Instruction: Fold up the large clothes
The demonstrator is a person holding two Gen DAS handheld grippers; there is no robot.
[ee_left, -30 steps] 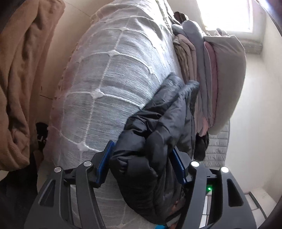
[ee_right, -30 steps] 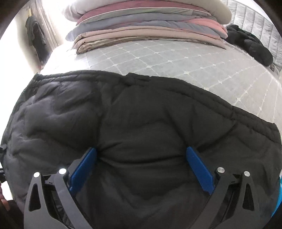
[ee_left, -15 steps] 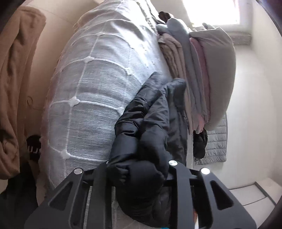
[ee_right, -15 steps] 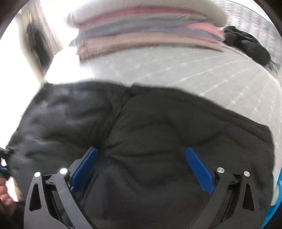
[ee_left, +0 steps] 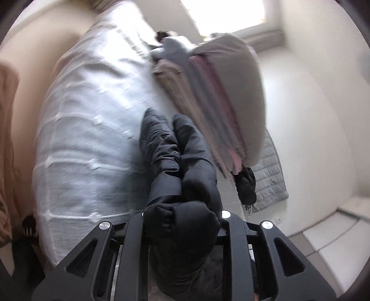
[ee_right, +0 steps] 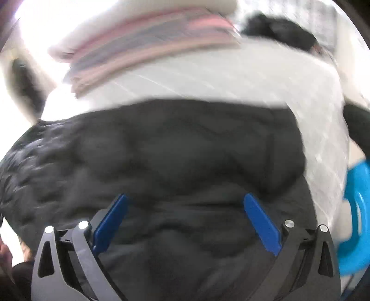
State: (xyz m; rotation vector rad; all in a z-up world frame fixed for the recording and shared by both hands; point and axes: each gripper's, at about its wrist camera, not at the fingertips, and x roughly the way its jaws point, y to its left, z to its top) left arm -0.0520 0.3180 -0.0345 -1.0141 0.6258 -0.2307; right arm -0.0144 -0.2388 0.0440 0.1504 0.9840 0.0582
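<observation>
Jacket [ee_left: 185, 185] pinched in left gripper [ee_left: 182, 222]; no writing legible.

A bright window [ee_left: 222, 16] lights pale walls [ee_left: 312, 115], a tiled floor [ee_left: 328, 240] and the quilted bed [ee_left: 92, 120].

Bedroom; quilted bed [ee_left: 87, 129], folded bedding [ee_left: 222, 97]

Folded pile [ee_right: 148, 44] (motion-blurred) shows no garment edges.
</observation>
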